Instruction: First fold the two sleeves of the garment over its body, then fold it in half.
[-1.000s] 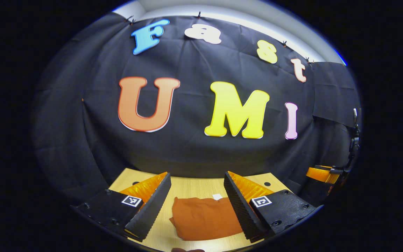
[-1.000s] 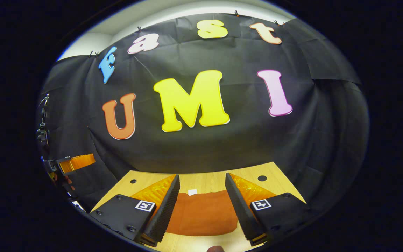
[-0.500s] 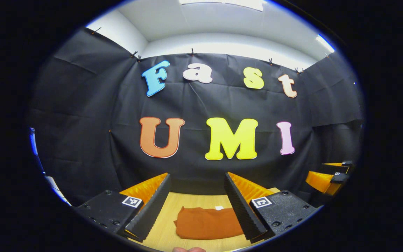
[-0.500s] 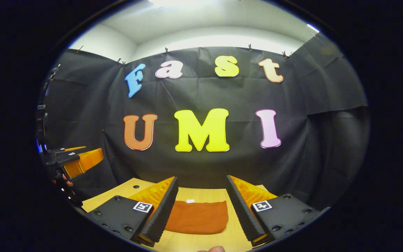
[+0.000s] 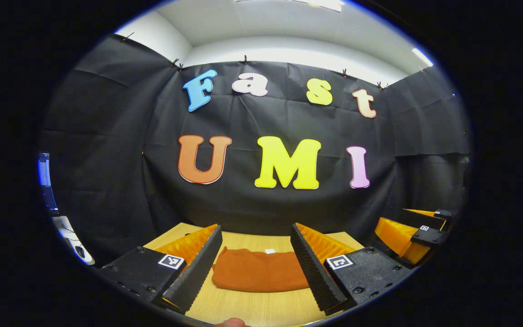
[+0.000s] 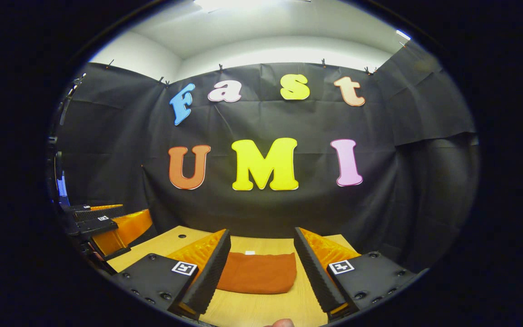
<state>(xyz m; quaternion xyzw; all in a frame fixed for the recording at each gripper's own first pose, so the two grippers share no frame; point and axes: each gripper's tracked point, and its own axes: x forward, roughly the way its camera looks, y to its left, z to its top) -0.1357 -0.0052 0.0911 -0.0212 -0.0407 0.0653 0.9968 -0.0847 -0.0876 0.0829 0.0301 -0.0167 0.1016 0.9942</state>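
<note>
Garment (image 5: 257,274), folded, lies on the table (image 5: 252,309) ahead of the left gripper (image 5: 254,268) and right gripper (image 6: 261,270), both spread wide, touching nothing.

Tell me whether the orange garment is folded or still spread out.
Folded. The orange garment lies on the wooden table as a compact rectangle with no sleeves sticking out; both tongs, left and right, are open and off it.

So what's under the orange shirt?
The folded orange shirt lies flat on the wooden table. The table's bare wood shows around it; what lies beneath the cloth is covered.
</note>
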